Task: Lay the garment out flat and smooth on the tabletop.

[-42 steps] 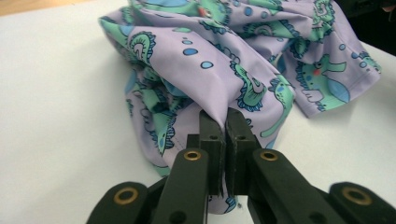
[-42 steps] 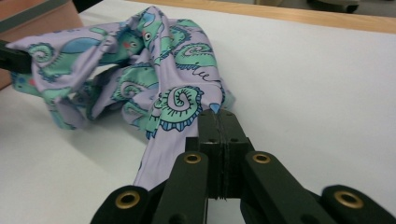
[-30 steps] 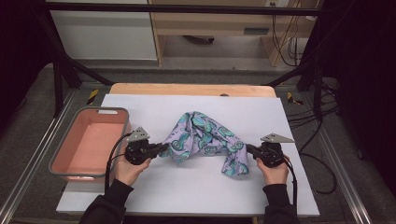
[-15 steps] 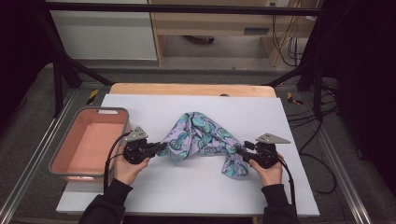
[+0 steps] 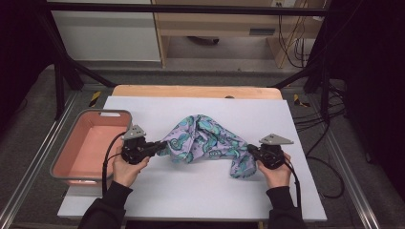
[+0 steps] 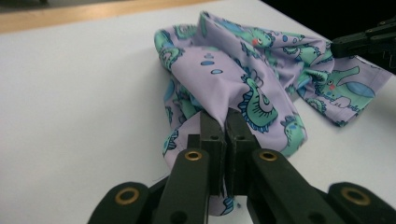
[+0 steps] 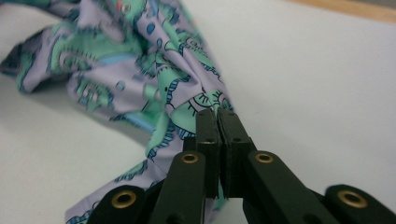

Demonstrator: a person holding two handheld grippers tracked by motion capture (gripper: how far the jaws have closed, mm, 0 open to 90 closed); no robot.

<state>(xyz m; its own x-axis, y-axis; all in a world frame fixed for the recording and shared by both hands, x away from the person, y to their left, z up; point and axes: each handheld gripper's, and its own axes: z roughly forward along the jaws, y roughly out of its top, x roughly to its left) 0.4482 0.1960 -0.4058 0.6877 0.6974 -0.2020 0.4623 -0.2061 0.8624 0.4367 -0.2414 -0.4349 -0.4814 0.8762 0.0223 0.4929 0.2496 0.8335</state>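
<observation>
A crumpled lilac cloth [image 5: 208, 143] printed with teal cartoon animals lies mid-table on the white table cover [image 5: 200, 191]. The left gripper [image 6: 223, 122] is clamped on a fold at its left end. The right gripper [image 7: 217, 122], whose jaws have just been closing, pinches the cloth's right end. A pink bin [image 5: 64, 162] sits at the table's left edge

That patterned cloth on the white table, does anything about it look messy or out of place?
The cloth lies crumpled in a heap, not flat, pinched at each end by the left gripper and right gripper. Nothing looks torn or spilled.
</observation>
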